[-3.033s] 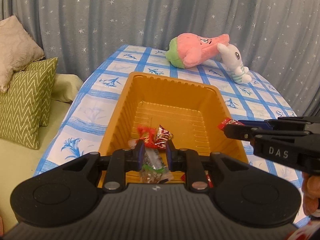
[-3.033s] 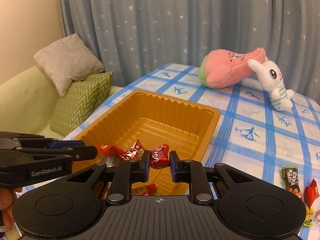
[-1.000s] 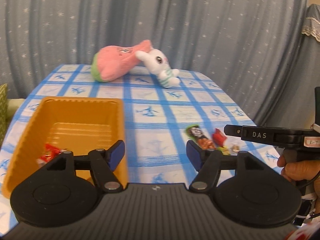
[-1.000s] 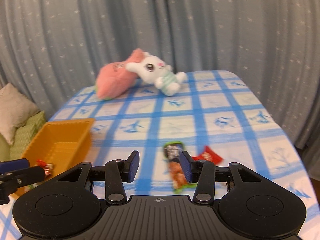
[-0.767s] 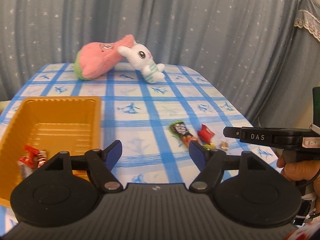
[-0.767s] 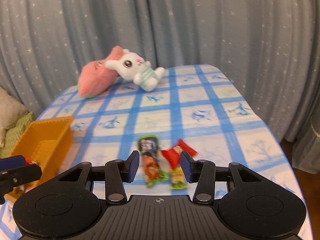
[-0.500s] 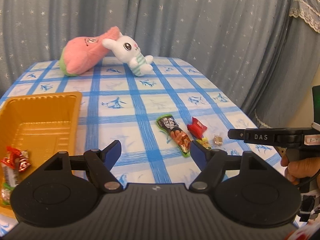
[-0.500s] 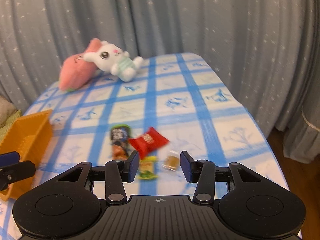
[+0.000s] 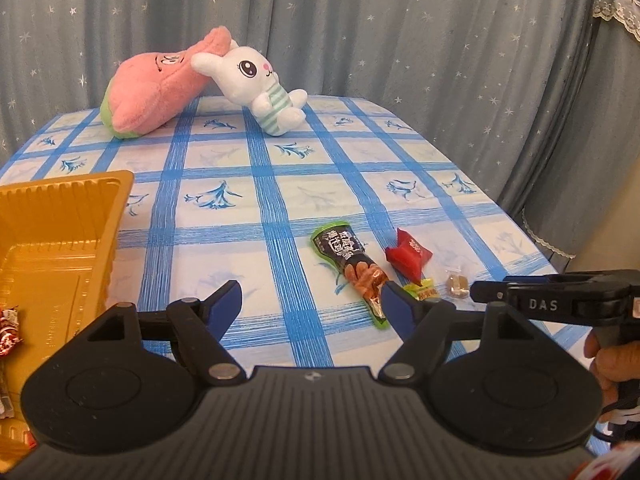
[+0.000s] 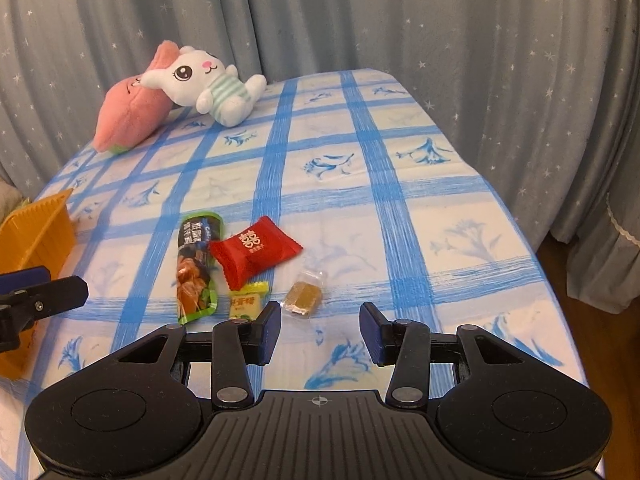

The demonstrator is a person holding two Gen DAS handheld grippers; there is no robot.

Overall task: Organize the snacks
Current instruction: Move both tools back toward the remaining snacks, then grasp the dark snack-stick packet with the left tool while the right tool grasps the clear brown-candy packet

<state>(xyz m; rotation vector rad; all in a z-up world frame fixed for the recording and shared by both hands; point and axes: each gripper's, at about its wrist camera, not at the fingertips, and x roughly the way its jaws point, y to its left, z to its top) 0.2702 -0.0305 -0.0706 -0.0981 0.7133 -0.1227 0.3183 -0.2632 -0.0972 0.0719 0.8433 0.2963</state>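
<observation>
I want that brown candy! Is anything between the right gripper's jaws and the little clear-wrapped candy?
No. In the right wrist view only bare checked tablecloth lies between the open right gripper and the clear-wrapped brown candy.

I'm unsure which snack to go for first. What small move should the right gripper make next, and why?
Probably ease the right gripper forward and down over the clear-wrapped candy: its jaws are open and empty, and that candy lies just ahead of them, apart from the red packet, so it looks the simplest pick.

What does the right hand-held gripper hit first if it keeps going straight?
Probably the small clear-wrapped amber candy, just ahead of the open right hand-held gripper and slightly left of centre. Otherwise the blue-checked tablecloth; depth is unclear.
</observation>
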